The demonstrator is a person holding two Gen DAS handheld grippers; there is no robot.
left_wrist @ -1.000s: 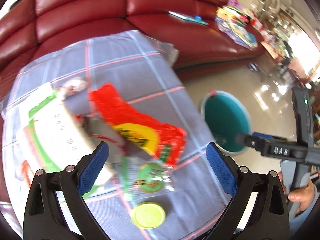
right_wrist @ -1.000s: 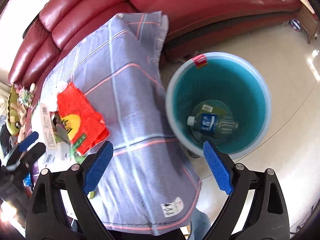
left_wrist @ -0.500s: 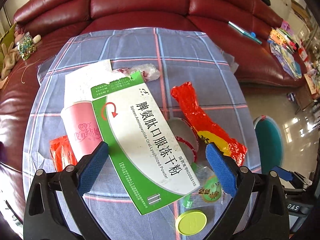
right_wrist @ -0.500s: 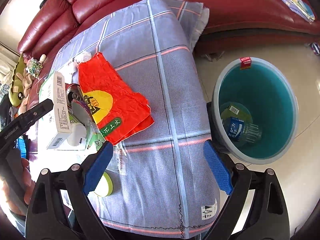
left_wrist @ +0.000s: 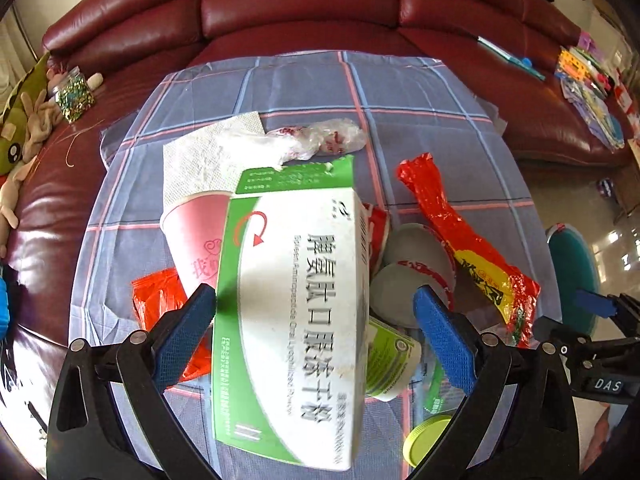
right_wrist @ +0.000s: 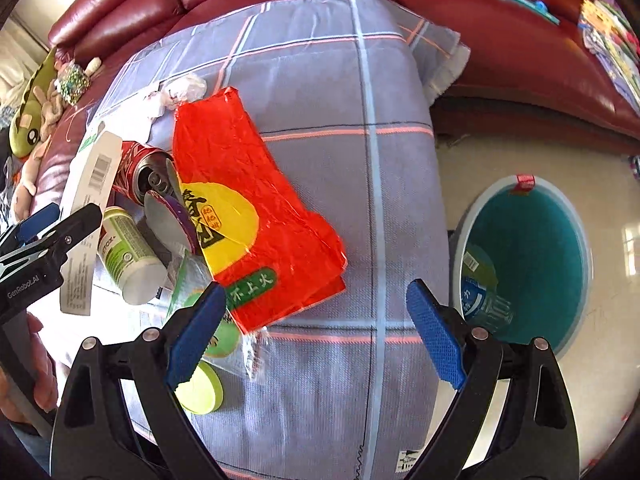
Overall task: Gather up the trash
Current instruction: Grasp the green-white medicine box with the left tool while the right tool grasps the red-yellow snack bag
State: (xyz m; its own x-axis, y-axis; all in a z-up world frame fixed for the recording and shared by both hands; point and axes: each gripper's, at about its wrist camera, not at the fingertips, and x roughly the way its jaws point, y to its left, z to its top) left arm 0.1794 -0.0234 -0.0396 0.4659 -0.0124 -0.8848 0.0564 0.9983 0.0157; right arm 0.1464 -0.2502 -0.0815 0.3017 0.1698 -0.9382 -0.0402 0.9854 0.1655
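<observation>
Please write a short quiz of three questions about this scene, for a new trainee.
1. True or false: the left gripper has its jaws open around the medicine box.
2. What lies in the teal bin? A) bottle B) cup C) nothing
3. Fill in: the right gripper hovers over the red ____.

Key: 1 true; 2 A, a plastic bottle; 3 wrapper.

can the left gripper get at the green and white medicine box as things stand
Probably yes. The left gripper is open, its jaws either side of the medicine box, which lies on top of the pile. The pink paper cup crowds one jaw.
</observation>
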